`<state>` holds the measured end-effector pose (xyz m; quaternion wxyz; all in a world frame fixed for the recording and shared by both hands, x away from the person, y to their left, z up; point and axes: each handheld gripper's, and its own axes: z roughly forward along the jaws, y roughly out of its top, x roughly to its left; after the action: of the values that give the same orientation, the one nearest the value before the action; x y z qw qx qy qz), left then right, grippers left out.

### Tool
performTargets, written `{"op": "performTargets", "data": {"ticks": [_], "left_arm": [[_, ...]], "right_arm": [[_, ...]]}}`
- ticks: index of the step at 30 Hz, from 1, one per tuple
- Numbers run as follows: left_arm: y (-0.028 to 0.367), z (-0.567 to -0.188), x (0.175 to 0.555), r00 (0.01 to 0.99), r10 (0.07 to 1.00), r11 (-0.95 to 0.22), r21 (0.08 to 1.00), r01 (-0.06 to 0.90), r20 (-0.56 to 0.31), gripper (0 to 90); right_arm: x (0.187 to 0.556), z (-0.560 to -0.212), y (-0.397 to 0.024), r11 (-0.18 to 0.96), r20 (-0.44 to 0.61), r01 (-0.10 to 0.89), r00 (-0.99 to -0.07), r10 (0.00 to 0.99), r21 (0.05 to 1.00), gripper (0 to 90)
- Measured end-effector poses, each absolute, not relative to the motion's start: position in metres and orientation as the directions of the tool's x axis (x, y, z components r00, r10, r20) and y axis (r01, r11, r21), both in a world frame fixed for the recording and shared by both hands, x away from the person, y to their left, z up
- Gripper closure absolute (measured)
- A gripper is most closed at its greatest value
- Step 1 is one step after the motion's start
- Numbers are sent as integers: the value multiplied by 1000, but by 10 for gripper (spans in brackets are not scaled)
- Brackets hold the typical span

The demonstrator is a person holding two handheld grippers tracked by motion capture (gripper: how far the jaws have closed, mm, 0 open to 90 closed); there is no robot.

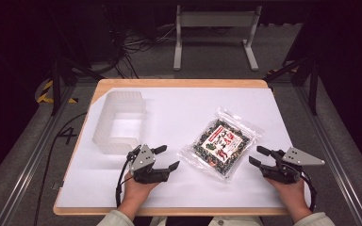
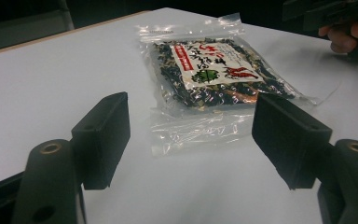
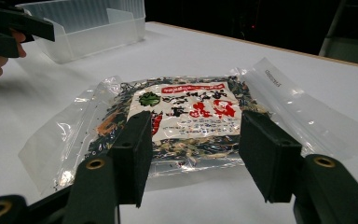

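Clear plastic packet (image 1: 219, 147) of dark dried bits, white label with red and green print, lying flat and askew, right of centre on the white table (image 1: 179, 113)

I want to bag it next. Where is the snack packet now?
In the high view the snack packet lies flat on the white table, right of centre, between the two grippers.

White-covered table (image 1: 169, 188): packet (image 1: 219, 142), tub (image 1: 119, 122)

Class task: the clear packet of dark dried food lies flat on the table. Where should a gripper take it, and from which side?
Probably the packet's empty clear border, from the right gripper's side: that edge is thin, crinkled and slightly lifted, while the filled middle lies flat.
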<state>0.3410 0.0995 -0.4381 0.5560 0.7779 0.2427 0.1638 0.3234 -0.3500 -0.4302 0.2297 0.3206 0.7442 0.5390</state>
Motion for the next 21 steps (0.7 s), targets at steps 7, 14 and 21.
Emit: {"op": "performTargets", "data": {"ticks": [7, 14, 21], "left_arm": [[99, -438, 340, 829, 559, -256, 946, 198, -22, 281], [99, -438, 341, 826, 563, -253, 945, 206, -29, 279], [100, -438, 341, 824, 567, -259, 944, 203, -22, 275]], "right_arm": [[327, -427, -351, 208, 14, 246, -676, 737, 947, 398], [337, -413, -350, 227, -8, 243, -665, 747, 943, 366], [351, -403, -351, 207, 2, 249, -644, 765, 946, 328]]}}
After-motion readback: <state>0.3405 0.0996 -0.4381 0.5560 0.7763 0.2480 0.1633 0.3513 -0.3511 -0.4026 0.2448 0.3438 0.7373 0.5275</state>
